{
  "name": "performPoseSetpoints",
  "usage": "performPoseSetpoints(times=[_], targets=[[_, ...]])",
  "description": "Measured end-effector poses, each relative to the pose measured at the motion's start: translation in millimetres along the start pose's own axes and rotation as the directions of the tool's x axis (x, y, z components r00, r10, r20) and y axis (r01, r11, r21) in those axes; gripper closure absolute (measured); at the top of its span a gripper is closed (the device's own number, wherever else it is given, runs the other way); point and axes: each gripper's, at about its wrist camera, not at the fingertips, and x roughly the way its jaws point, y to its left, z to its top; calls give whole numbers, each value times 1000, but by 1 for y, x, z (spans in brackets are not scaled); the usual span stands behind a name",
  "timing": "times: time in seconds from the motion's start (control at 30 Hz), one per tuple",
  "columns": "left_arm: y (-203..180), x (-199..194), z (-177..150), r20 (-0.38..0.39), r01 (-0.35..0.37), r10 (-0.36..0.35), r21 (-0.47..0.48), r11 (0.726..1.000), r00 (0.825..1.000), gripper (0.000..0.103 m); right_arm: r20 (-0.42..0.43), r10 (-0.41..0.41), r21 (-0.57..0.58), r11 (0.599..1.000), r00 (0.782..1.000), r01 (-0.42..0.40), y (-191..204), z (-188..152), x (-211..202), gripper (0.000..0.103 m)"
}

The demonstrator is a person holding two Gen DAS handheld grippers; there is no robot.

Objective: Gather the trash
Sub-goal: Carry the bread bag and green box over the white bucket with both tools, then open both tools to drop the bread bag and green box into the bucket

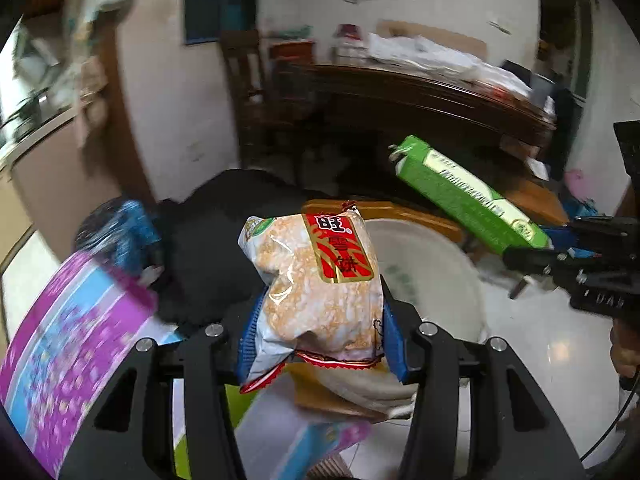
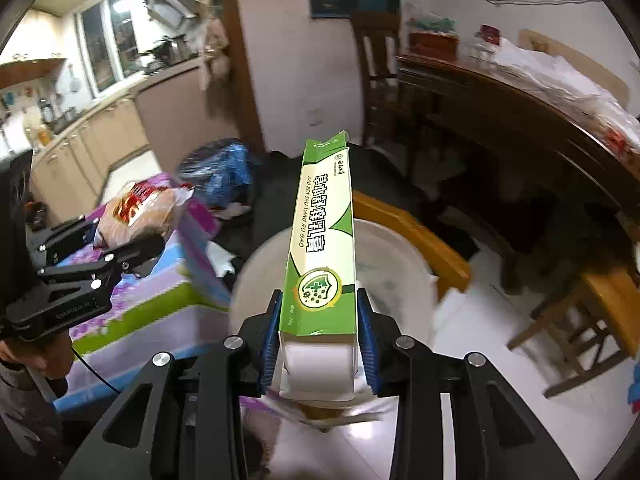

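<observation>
Left gripper (image 1: 320,320) pinches a snack bag (image 1: 316,280); right gripper (image 2: 319,344) pinches a green box (image 2: 324,240) (open-ended) — both above the white bucket (image 2: 404,252).

White wall (image 2: 288,80); dark wooden table (image 2: 520,120), chair (image 2: 376,60); pale, seemingly tiled floor (image 2: 472,320); kitchen window (image 2: 108,48).

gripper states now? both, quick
Left gripper: closed on rice cracker packet.
Right gripper: closed on green ointment box.

Left gripper (image 1: 320,320) and right gripper (image 2: 320,344) both clamped.
</observation>
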Motion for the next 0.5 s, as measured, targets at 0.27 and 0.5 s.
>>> performPoseSetpoints(times=[0.27, 0.5], targets=[[-47, 64, 25, -98, 17, -6, 117, 993, 995, 55, -113, -70, 57, 995, 991, 77, -60, 6, 36, 67], [-50, 105, 14, -173, -11, 32, 121, 993, 984, 55, -180, -73, 65, 994, 981, 86, -70, 10, 86, 67]])
